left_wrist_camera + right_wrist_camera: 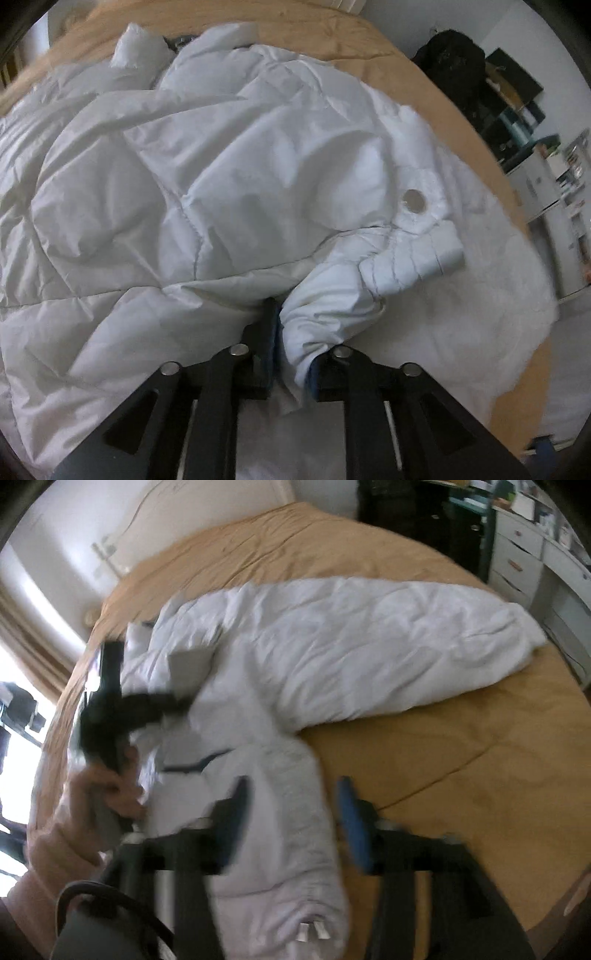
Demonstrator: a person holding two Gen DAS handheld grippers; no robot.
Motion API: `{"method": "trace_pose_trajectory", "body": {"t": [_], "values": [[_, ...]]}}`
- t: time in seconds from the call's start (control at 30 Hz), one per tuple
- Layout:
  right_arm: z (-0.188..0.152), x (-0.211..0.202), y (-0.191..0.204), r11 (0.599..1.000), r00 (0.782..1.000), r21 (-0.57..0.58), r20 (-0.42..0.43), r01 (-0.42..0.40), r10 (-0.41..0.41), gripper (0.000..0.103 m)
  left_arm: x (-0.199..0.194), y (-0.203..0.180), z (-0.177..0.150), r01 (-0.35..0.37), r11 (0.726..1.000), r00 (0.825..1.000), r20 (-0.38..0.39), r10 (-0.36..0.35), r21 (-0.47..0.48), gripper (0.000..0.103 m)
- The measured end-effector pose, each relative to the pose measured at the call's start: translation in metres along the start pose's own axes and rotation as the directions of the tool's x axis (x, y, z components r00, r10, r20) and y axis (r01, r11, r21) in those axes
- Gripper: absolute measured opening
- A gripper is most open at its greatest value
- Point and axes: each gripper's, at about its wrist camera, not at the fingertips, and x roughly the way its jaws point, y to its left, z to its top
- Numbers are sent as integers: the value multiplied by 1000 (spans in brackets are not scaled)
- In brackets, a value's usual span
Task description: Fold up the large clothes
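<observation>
though no lettering legible, left gripper jaws pinching white puffer jacket sleeve, right gripper jaws agape

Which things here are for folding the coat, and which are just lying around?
For the job: white puffy coat, its sleeve pinched in the left gripper, the open right gripper, the tan bed it lies on.
Just there: white drawers, dark shelves, curtain.
</observation>
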Motion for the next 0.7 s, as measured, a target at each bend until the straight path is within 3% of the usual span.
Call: {"method": "trace_pose_trajectory", "body": {"t": [0.03, 0.07, 0.1, 0.17, 0.23, 0.27, 0.33, 0.37, 0.4, 0.43, 0.47, 0.5, 0.53, 0.57, 0.67, 0.7], "values": [[3, -7, -2, 1000, 999, 15, 34, -2, 1, 77, -11, 7, 6, 94, 995, 995, -42, -95, -29, 30], [11, -11, 0, 1000, 998, 23, 60, -7, 5, 77, -21, 10, 5, 162, 985, 985, -56, -165, -50, 48], [20, -16, 5, 1000, 997, 29, 78, -11, 8, 77, -39, 18, 7, 257, 963, 964, -50, -261, -85, 66], [40, -16, 7, 999, 995, 32, 98, -25, 22, 77, -82, 35, 6, 370, 923, 929, 32, -369, -101, 83], [62, -10, 27, 999, 992, 20, 122, -48, 45, 77, -115, 53, 7, 391, 917, 919, 98, -383, -84, 84], [65, -13, 33, 999, 990, 7, 132, -52, 51, 77, -137, 70, 10, 360, 930, 925, 154, -347, -72, 84], [87, -6, 65, 995, 983, -39, 157, -88, 93, 77, -162, 95, 22, 220, 973, 950, 243, -197, -71, 86], [97, 0, 86, 987, 977, -75, 149, -140, 150, 76, -171, 122, 26, 80, 993, 957, 286, -52, -88, 86], [102, 7, 103, 981, 974, -96, 136, -167, 179, 74, -175, 132, 28, 18, 995, 957, 290, 12, -102, 85], [109, 21, 125, 976, 972, -107, 121, -189, 201, 71, -172, 162, 33, -78, 987, 954, 279, 115, -138, 84], [115, 42, 147, 969, 970, -118, 84, -217, 228, 68, -171, 181, 34, -115, 980, 953, 262, 155, -161, 78], [119, 59, 161, 962, 968, -126, 46, -241, 248, 64, -167, 199, 33, -147, 972, 952, 241, 190, -186, 66], [122, 86, 179, 956, 965, -126, -23, -263, 263, 52, -160, 215, 34, -183, 960, 951, 208, 227, -211, 62], [122, 113, 193, 962, 967, -119, -90, -247, 237, 41, -152, 235, 36, -215, 951, 951, 175, 256, -223, 61], [116, 170, 199, 984, 973, -96, -191, -151, 130, 36, -127, 257, 39, -293, 930, 934, 139, 328, -223, 61], [114, 186, 193, 992, 976, -105, -211, -69, 45, 33, -116, 265, 36, -309, 924, 933, 117, 341, -226, 61]]}}
